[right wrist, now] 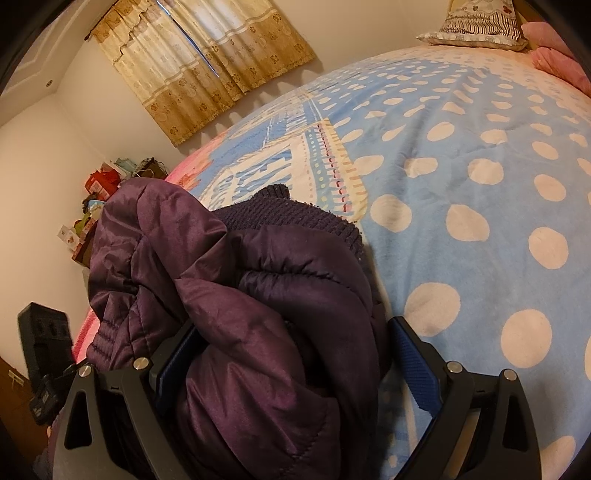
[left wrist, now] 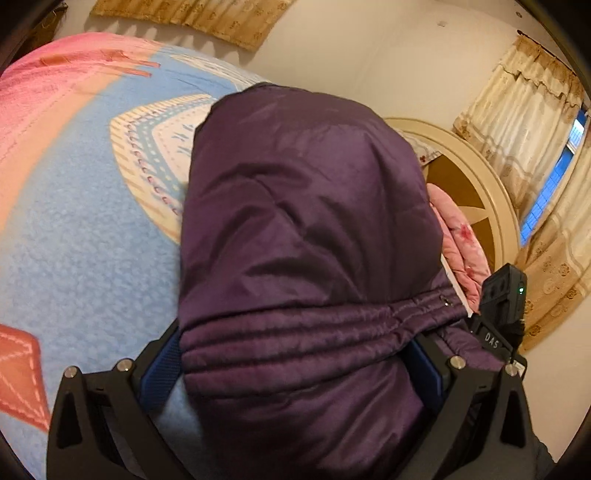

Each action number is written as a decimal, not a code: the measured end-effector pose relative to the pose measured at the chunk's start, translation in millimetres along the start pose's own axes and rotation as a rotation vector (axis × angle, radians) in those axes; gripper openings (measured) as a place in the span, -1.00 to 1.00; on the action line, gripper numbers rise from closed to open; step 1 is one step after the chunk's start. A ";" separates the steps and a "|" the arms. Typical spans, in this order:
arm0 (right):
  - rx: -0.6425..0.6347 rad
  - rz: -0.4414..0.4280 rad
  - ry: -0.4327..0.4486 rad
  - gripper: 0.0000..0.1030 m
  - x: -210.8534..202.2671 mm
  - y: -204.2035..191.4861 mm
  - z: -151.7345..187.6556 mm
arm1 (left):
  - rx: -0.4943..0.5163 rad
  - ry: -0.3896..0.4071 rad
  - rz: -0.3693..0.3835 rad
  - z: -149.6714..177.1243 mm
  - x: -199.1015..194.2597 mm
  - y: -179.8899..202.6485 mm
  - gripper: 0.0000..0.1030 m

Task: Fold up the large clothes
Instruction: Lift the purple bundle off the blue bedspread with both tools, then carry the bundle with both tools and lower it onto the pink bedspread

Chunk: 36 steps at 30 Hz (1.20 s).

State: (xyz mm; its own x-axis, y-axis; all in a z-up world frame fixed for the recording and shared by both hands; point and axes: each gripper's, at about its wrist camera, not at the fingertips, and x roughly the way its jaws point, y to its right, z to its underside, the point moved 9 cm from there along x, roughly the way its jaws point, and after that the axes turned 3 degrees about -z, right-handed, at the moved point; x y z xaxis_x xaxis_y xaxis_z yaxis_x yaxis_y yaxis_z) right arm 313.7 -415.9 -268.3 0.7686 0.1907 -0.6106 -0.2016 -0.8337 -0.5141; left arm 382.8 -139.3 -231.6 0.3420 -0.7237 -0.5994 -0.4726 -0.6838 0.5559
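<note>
A purple quilted jacket (left wrist: 306, 229) lies bunched on the blue bed blanket (left wrist: 85, 236). My left gripper (left wrist: 295, 362) has its blue-padded fingers (left wrist: 162, 363) wide apart around the jacket's stitched hem, which fills the gap. In the right wrist view the jacket (right wrist: 258, 302) is folded thick, with its ribbed knit cuff (right wrist: 295, 218) on top. My right gripper (right wrist: 295, 369) straddles this bundle with fingers (right wrist: 413, 365) spread; the right pad stands clear of the fabric. Whether either gripper pinches the cloth I cannot tell.
The bed has a blue polka-dot blanket (right wrist: 480, 184). A patterned pillow (right wrist: 476, 26) and pink bedding (left wrist: 461, 251) lie by the cream headboard (left wrist: 480, 177). Curtains (right wrist: 207, 70) hang on the walls. Cluttered boxes (right wrist: 103, 192) stand beside the bed. The other gripper's black body (left wrist: 502, 306) is close at right.
</note>
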 end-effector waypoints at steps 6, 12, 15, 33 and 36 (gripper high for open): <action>0.002 -0.068 0.013 0.67 -3.7 -2.8 -0.1 | -0.006 -0.009 0.056 -0.7 0.1 2.3 1.00; 0.007 -0.149 0.003 0.31 -9.2 -10.0 0.2 | 0.056 0.029 0.003 -4.3 -12.4 16.9 0.86; 0.022 -0.204 0.011 0.15 -18.4 -13.1 2.4 | 0.117 0.064 -0.049 -5.0 -25.8 31.8 0.78; 0.033 -0.370 0.009 0.01 -59.5 -66.4 47.2 | 0.208 0.148 -0.199 18.2 -101.0 52.0 0.73; 0.022 -0.390 0.001 0.01 -61.4 -80.1 53.7 | 0.214 0.165 -0.217 20.1 -113.5 49.5 0.73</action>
State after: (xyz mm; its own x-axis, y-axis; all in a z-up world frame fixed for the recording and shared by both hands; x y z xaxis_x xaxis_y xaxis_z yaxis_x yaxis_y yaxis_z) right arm 250.0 -333.0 -222.0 0.7909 0.4902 -0.3661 0.0927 -0.6875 -0.7203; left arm 304.3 -89.1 -147.7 0.5716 -0.5806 -0.5798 -0.5281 -0.8011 0.2816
